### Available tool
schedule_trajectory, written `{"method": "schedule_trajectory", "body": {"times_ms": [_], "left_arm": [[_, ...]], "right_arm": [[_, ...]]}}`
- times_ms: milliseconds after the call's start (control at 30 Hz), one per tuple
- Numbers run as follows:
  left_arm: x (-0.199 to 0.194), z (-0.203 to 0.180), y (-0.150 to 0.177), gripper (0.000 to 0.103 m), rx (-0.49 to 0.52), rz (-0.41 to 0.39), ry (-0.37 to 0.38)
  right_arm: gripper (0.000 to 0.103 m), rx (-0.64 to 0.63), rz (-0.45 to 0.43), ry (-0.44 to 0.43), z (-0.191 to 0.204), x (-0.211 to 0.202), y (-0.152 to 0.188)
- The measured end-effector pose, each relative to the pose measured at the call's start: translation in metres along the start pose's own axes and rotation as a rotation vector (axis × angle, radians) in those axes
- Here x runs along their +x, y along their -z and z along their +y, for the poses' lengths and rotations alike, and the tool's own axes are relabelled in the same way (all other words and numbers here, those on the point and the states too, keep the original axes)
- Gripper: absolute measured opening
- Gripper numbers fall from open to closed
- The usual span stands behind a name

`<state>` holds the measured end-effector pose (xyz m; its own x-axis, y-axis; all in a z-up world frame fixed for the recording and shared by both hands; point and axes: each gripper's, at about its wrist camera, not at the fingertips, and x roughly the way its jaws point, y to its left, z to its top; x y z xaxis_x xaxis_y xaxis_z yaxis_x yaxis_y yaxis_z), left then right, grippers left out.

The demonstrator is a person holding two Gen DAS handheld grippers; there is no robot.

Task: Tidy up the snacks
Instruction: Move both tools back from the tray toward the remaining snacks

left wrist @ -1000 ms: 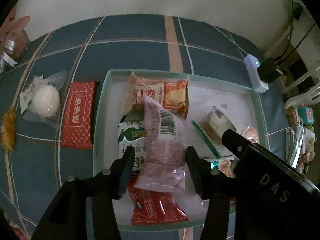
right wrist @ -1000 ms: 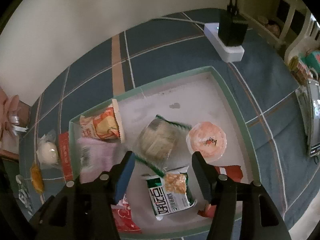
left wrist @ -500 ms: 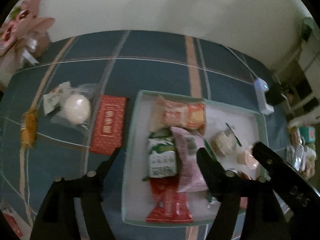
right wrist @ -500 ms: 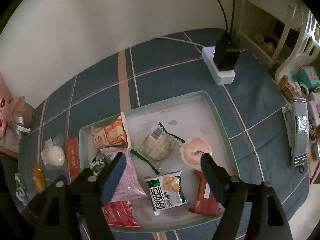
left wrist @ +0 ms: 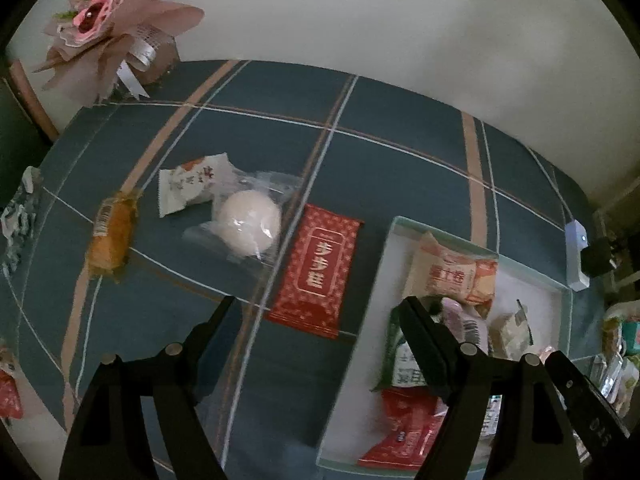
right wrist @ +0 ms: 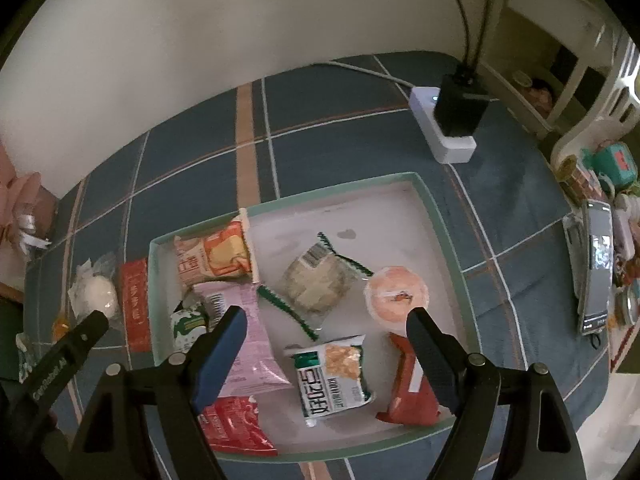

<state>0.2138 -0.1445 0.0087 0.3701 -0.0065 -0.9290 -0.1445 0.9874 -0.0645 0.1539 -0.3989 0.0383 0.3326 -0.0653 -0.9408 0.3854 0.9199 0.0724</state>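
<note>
Teal tray [right wrist: 438, 216]: held eight snack packets.
Left on cloth: red flat packet [left wrist: 318, 272], three others.
Left gripper [left wrist: 316, 312], right gripper [right wrist: 324, 322]: both spread wide, empty.

A blue plaid tablecloth [left wrist: 400, 184] covers the surface. Directly on it lie a shallow green-rimmed tray [right wrist: 448, 232], a red flat packet [left wrist: 318, 276] just beside the tray, a white round bun in clear wrap [left wrist: 248, 222], a white sachet [left wrist: 192, 188], an orange snack [left wrist: 112, 236] and a white power strip [right wrist: 440, 132].
</note>
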Motion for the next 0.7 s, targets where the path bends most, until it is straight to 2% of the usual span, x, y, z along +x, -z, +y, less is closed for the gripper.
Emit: {"method": "schedule_trajectory", "body": {"times_ms": [300,333,367,400,433,467,700], "left_arm": [[-0.003,0.001,-0.002,0.082,0.014,-0.009,-0.003],[-0.003,0.001,-0.002,0.085,0.014,-0.009,-0.004],[-0.002,0.001,-0.002,0.095,0.014,-0.008,-0.008],[-0.002,0.001,-0.002,0.099,0.013,-0.011,-0.020],[-0.002,0.002,-0.002,0.102,0.014,-0.014,-0.027],[-0.002,0.003,-0.002,0.102,0.012,-0.019,-0.037],[-0.002,0.011,-0.005,0.102,0.002,-0.018,-0.060]], "right_arm": [[0.085,-0.040,0.012,0.003,0.019,0.004,0.004],[0.085,-0.042,0.012,0.005,0.021,0.004,0.004],[0.086,-0.044,0.011,0.006,0.021,0.004,0.003],[0.089,-0.046,0.009,0.007,0.022,0.004,0.004],[0.100,-0.046,0.006,0.006,0.022,0.003,0.003],[0.103,-0.045,-0.005,0.001,0.022,0.002,0.003],[0.103,-0.044,-0.002,0.015,0.024,0.004,0.004]]}}
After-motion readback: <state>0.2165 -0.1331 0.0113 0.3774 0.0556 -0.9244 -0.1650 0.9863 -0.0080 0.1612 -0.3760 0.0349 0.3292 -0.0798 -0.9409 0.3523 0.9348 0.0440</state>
